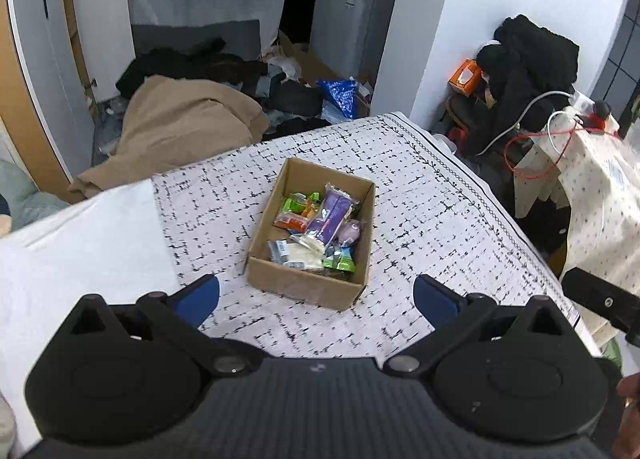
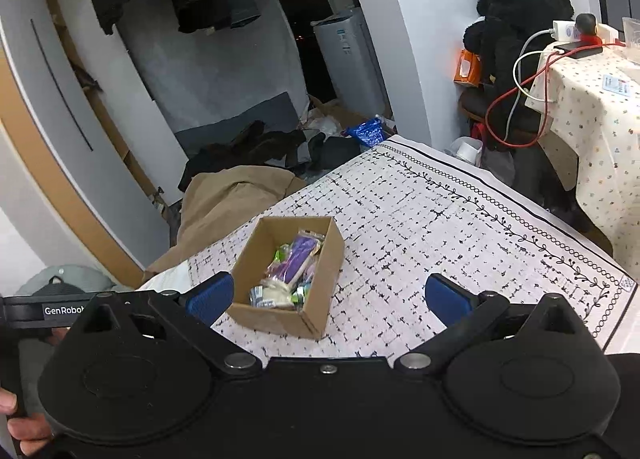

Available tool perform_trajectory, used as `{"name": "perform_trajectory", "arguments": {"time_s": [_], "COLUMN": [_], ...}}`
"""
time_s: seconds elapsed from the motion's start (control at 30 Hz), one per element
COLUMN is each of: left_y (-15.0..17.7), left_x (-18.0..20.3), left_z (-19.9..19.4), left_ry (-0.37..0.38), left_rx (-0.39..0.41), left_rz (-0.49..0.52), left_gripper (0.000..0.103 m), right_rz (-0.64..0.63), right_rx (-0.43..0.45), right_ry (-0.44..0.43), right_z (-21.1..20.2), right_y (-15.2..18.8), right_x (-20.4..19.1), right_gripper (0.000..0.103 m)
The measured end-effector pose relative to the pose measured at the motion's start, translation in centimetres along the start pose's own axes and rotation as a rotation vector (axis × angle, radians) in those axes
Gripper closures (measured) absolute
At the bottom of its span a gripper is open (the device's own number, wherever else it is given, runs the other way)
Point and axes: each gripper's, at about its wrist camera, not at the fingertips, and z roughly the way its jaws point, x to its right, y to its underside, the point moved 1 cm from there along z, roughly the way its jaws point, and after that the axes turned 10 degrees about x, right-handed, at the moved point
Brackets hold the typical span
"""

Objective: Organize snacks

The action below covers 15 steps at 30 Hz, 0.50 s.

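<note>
Snacks fill cardboard box.

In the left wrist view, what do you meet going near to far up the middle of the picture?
Left gripper with open jaws → cardboard box of snacks → bare patterned tablecloth → blue foil bag on the floor → white appliance.

Clutter around the patterned tablecloth

A tan blanket lies at ten o'clock, an orange tissue box at two o'clock beside dark clothes, red cable near it.
</note>
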Motion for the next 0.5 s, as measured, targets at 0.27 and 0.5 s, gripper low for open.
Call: {"name": "perform_trajectory", "arguments": {"time_s": [0.27, 0.5], "left_y": [1.9, 2.9], "left_x": [0.3, 0.3], "left_z": [-2.7, -4.3], "left_ry": [-0.014, -0.011], "left_rx": [0.019, 0.039], "left_rz": [0.058, 0.083], "left_gripper": [0.0, 0.0], "right_rz": [-0.035, -0.053], "right_rx": [0.019, 0.03], "right_ry": [-0.019, -0.021], "right_z": [-2.9, -4.4], "right_y": [0.7, 0.9], "right_x": [0.0, 0.1], "right_gripper": [0.0, 0.0]}}
